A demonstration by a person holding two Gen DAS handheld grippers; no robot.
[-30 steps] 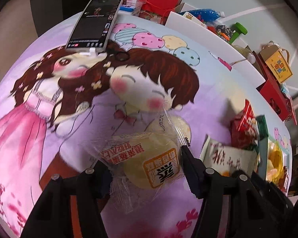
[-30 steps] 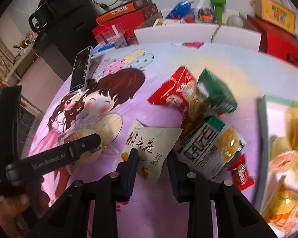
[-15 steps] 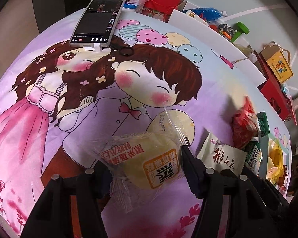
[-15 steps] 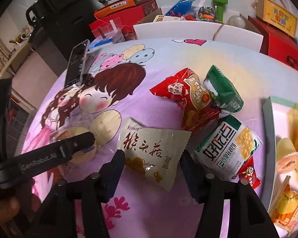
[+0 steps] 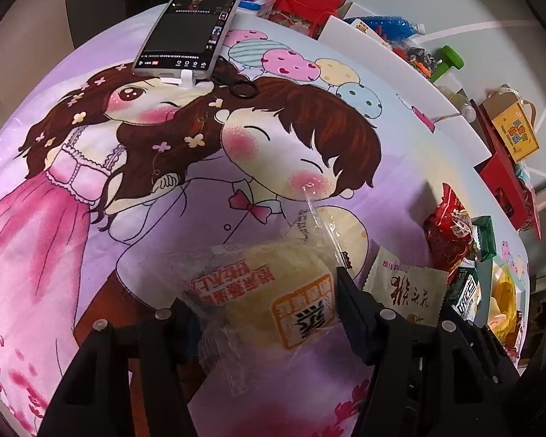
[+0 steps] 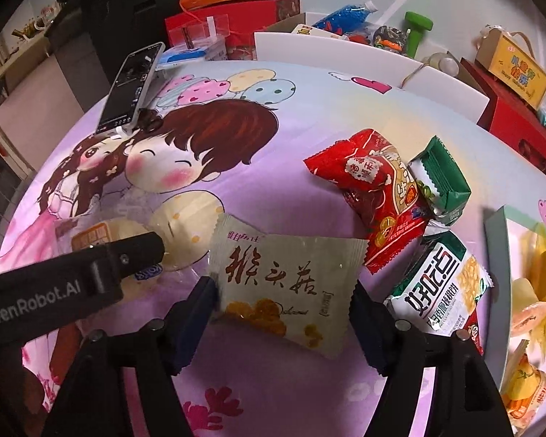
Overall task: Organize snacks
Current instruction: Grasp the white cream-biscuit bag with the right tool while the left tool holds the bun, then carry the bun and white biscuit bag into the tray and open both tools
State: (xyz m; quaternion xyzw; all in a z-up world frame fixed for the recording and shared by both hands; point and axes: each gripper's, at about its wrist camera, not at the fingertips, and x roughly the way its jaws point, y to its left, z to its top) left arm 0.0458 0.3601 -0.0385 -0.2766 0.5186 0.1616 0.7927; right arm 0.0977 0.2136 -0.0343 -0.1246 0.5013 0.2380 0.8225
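Between the left gripper's (image 5: 265, 306) fingers a clear-wrapped yellow cake (image 5: 273, 302) is pinched, its orange label printed in Chinese, above the cartoon cloth (image 5: 91, 218). "GenRobot.AI" is read on that gripper only in the right view. The right gripper (image 6: 284, 298) is spread around a pale packet (image 6: 284, 284) with brown Chinese script, lying on the cloth. Beyond it a green-white pack (image 6: 440, 287), a red pack (image 6: 375, 189) and a green pack (image 6: 440, 182) are seen. Farther off, a phone (image 5: 191, 27) is propped up.

Black plastic gripper (image 6: 284, 313) fingers, silver screws, white "GenRobot.AI" lettering.
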